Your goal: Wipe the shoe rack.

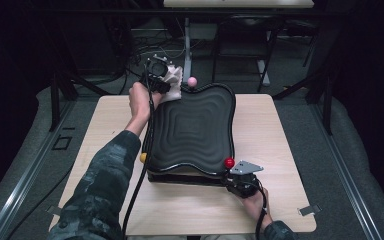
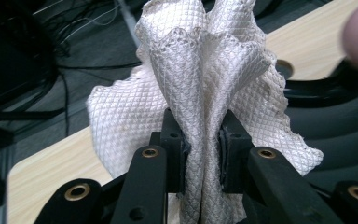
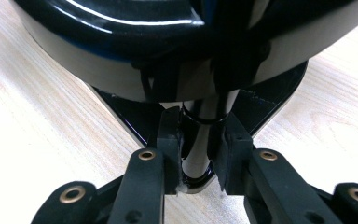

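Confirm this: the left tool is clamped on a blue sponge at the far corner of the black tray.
Not quite. The left tool is clamped on a white cloth, not a blue sponge, as the left gripper view shows. It is at the far corner of the black tray.

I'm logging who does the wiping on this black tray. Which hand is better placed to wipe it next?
The left. Its gripper already pinches the white cloth at the tray's far corner. The right gripper is clamped on the tray's near corner post, seemingly steadying it.
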{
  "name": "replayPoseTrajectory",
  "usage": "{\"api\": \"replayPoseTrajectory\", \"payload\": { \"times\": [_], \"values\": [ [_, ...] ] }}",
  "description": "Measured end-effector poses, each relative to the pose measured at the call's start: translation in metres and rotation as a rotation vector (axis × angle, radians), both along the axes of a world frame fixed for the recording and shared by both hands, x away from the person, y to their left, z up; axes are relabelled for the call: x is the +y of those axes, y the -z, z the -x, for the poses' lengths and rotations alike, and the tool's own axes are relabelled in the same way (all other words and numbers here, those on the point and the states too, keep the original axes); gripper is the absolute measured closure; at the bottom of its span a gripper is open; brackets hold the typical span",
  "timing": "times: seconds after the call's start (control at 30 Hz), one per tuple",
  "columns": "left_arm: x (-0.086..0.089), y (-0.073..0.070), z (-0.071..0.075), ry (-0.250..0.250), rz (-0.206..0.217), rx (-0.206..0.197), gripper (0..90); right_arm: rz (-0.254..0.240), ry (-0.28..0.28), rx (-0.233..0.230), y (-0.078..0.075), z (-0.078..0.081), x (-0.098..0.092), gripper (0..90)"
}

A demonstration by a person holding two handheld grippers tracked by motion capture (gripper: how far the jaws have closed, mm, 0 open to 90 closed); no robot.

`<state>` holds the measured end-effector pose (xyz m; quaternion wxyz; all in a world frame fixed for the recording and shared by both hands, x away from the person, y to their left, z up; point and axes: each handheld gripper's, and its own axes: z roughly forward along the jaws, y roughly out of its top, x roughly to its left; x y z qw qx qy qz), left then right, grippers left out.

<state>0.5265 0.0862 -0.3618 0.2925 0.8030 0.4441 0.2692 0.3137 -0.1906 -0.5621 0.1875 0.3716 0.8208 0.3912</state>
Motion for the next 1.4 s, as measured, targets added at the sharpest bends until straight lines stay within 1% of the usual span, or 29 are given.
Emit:
{"api": "replayPoseTrajectory", "payload": {
  "times": [0.07,0.1,0.2,0.3,0.33,0.37,0.43,0.6,0.67,0.7,0.8,0.87,0.9,0.93,0.97,1.03,1.1,1.13,1.17,1.2,1.27,1.3,1.37,1.4],
  "values": [
    [-0.005,0.001,0.001,0.025,0.009,0.005,76.2,0.000,-0.001,-0.002,0.000,0.000,0.000,74.2],
    [-0.010,0.002,0.002,0.040,0.020,0.012,76.3,0.000,0.000,0.002,0.000,0.000,0.000,74.1],
    [-0.019,0.004,0.006,0.075,0.022,0.019,76.8,0.002,0.001,0.001,0.000,0.000,0.000,74.1],
    [-0.024,0.006,0.011,0.100,0.027,0.023,77.1,0.004,0.001,0.002,0.000,0.000,0.000,74.1],
    [-0.023,0.007,0.013,0.109,0.030,0.032,77.1,0.004,0.001,0.002,0.000,0.000,0.000,74.1],
    [-0.022,0.007,0.015,0.115,0.041,0.038,77.2,0.003,0.001,0.002,0.000,0.000,0.000,74.1],
    [-0.018,0.008,0.018,0.120,0.040,0.034,77.5,0.004,0.000,0.000,0.000,0.000,0.000,74.2],
    [-0.006,0.007,0.031,0.140,0.063,0.028,78.1,0.004,0.001,0.000,0.000,0.000,0.000,74.1],
    [-0.001,0.005,0.042,0.151,0.061,0.017,78.4,0.004,0.000,0.001,0.000,0.000,0.000,74.1],
    [0.001,0.005,0.045,0.155,0.065,0.021,78.8,0.003,0.002,0.000,0.000,0.000,0.000,74.2],
    [0.008,0.004,0.058,0.168,0.046,0.018,79.2,-0.011,0.003,-0.007,0.001,0.000,0.001,74.1],
    [0.015,0.004,0.069,0.174,0.058,0.019,79.4,-0.012,0.003,-0.005,0.001,0.000,0.001,74.1],
    [0.018,0.004,0.073,0.176,0.059,0.019,79.5,-0.010,0.003,-0.006,0.000,0.000,0.001,74.1],
    [0.022,0.004,0.080,0.183,0.058,0.017,79.5,-0.009,0.005,-0.006,0.000,0.000,0.001,74.1],
    [0.024,0.004,0.083,0.186,0.059,0.015,79.6,-0.007,0.003,-0.011,0.000,0.000,0.001,74.1],
    [0.031,0.005,0.098,0.208,0.067,0.007,79.8,-0.005,0.005,-0.011,0.000,0.000,0.001,74.1],
    [0.035,0.006,0.106,0.218,0.050,0.004,79.8,-0.007,0.006,-0.009,0.000,0.000,0.001,74.1],
    [0.039,0.006,0.112,0.223,0.042,0.002,79.8,-0.007,0.006,-0.009,0.000,0.000,0.001,74.1],
    [0.041,0.007,0.118,0.220,0.048,-0.001,79.8,-0.008,0.004,-0.008,0.000,0.000,0.001,74.1],
    [0.045,0.009,0.123,0.219,0.053,0.001,79.8,-0.007,0.004,-0.008,0.000,0.000,0.001,74.1],
    [0.049,0.012,0.130,0.226,0.042,0.010,79.8,-0.009,0.002,-0.009,0.001,0.000,0.001,74.1],
    [0.052,0.015,0.135,0.224,0.039,0.021,79.8,-0.008,0.002,-0.009,0.001,0.000,0.001,74.1],
    [0.059,0.020,0.142,0.221,0.071,0.041,79.8,-0.010,0.003,-0.008,0.001,0.000,0.001,74.1],
    [0.061,0.024,0.146,0.222,0.062,0.050,79.8,-0.008,0.002,-0.008,0.001,0.000,0.001,74.1]
  ]
}}
